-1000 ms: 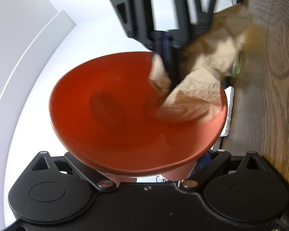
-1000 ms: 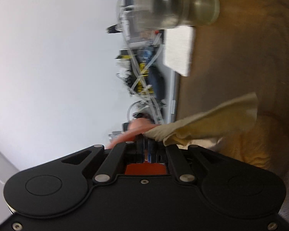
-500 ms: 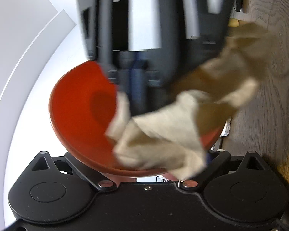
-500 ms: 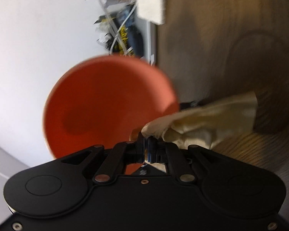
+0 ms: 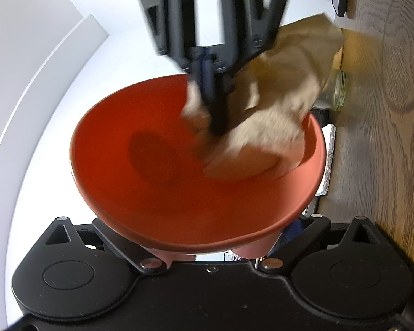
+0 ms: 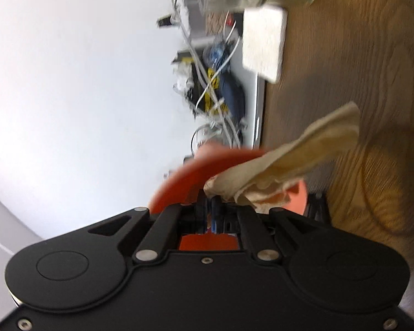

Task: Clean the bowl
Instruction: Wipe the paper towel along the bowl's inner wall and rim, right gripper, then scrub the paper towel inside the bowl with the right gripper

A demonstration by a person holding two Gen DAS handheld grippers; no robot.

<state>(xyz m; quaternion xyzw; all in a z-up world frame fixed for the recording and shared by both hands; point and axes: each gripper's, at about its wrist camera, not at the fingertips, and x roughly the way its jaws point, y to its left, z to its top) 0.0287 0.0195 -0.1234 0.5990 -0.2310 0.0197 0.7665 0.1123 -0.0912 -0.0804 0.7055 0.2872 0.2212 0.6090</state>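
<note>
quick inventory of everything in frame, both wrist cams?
bowl: 1, red-orange, held off the table by its near rim.
paper towel: 1, beige, crumpled, pressed inside the bowl's right side.
glass jar: 1, clear, on the table beyond the bowl.
white pad: 1, white, flat, at the table edge by the jar.
table: 1, wood grain, right of both views.
cables and clutter: several, mixed colours, background, blurred.
left gripper: 1, black, jaws closed on the bowl's rim.
right gripper: 1, black, jaws shut on the paper towel.
</note>
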